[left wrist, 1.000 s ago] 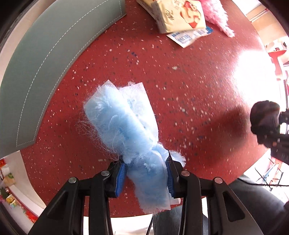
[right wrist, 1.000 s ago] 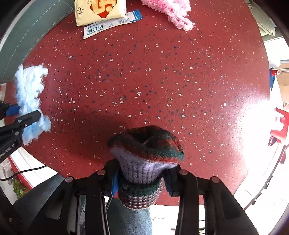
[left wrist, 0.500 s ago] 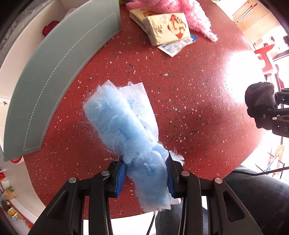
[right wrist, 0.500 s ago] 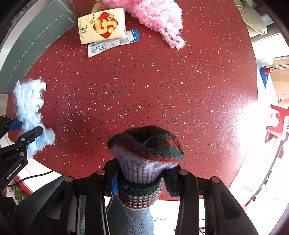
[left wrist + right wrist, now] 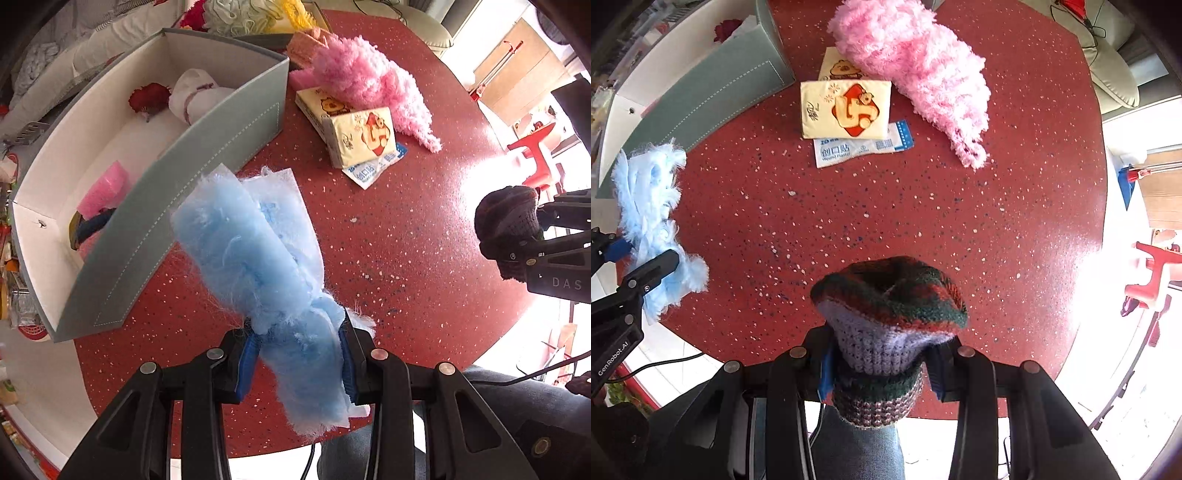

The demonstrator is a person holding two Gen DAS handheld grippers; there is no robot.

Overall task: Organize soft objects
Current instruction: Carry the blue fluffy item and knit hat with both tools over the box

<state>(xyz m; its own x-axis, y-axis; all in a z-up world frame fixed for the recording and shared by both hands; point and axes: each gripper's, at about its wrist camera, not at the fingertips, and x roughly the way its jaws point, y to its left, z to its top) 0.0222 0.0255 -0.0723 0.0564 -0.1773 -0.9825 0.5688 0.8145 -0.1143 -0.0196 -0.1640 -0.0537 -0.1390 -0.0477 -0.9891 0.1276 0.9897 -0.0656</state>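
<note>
My left gripper [image 5: 297,354] is shut on a fluffy light-blue cloth [image 5: 255,251] and holds it above the red table, next to the grey storage box [image 5: 184,177]. It also shows in the right wrist view [image 5: 653,221]. My right gripper [image 5: 877,363] is shut on a knitted striped piece [image 5: 886,306], green, red and lilac, held above the table's near edge; it also shows in the left wrist view [image 5: 506,221]. A fluffy pink cloth [image 5: 919,70] lies on the table at the far side.
The box holds a white roll [image 5: 195,96], a red flower [image 5: 147,98] and a pink sponge [image 5: 105,188]. Tissue packs [image 5: 846,109] and a plaster packet [image 5: 864,146] lie beside the pink cloth. Yarn-like items [image 5: 240,14] sit behind the box.
Both grippers have risen and pulled back from the table, each keeping its load. The box interior and the whole pink cloth have come into view.
</note>
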